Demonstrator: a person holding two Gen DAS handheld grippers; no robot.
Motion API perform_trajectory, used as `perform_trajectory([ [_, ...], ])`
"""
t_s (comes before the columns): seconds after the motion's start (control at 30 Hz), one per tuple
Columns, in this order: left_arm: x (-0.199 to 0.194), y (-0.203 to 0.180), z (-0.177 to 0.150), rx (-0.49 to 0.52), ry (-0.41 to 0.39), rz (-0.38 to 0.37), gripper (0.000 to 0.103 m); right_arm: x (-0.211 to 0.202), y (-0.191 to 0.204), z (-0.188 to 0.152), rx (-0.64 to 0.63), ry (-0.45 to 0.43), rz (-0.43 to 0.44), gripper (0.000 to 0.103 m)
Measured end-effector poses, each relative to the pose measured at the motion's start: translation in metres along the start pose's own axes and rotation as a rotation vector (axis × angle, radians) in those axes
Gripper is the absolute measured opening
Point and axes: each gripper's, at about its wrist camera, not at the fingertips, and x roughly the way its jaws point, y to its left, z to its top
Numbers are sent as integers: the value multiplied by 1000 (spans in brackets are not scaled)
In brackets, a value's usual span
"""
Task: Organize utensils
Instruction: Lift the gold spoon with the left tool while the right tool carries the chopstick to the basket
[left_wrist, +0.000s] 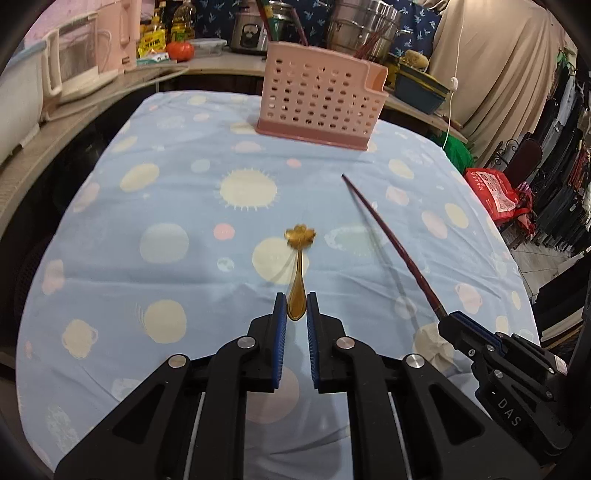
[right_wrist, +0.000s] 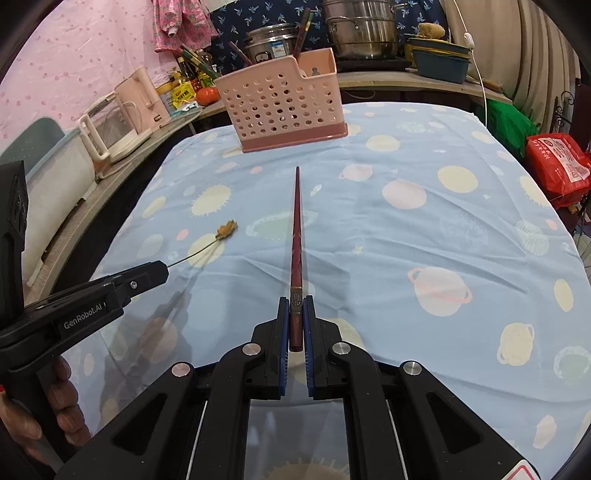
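Observation:
My left gripper (left_wrist: 296, 303) is shut on the handle of a gold spoon (left_wrist: 298, 258) with a flower-shaped bowl, held above the blue cloth. It also shows in the right wrist view (right_wrist: 226, 229), at the left gripper's tip (right_wrist: 159, 271). My right gripper (right_wrist: 296, 306) is shut on the thick end of a dark red chopstick (right_wrist: 296, 229) that points toward the pink perforated utensil basket (right_wrist: 282, 101). In the left wrist view the chopstick (left_wrist: 384, 229) rises from the right gripper (left_wrist: 452, 321) at lower right, and the basket (left_wrist: 317, 99) stands at the far middle of the table.
The table carries a light blue planet-print cloth (left_wrist: 177, 206). Behind it a counter holds a pink kettle (right_wrist: 142, 92), steel pots (right_wrist: 360, 27), oil bottles (left_wrist: 181, 22) and a blue bin (right_wrist: 439, 61). A red bag (right_wrist: 557, 166) sits off the right edge.

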Motion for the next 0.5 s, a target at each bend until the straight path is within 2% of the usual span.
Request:
perform_trajectory([
  [0.5,-38,-4,44,-1,-101,-38,8,-43,8,40,4,-125,46,7],
])
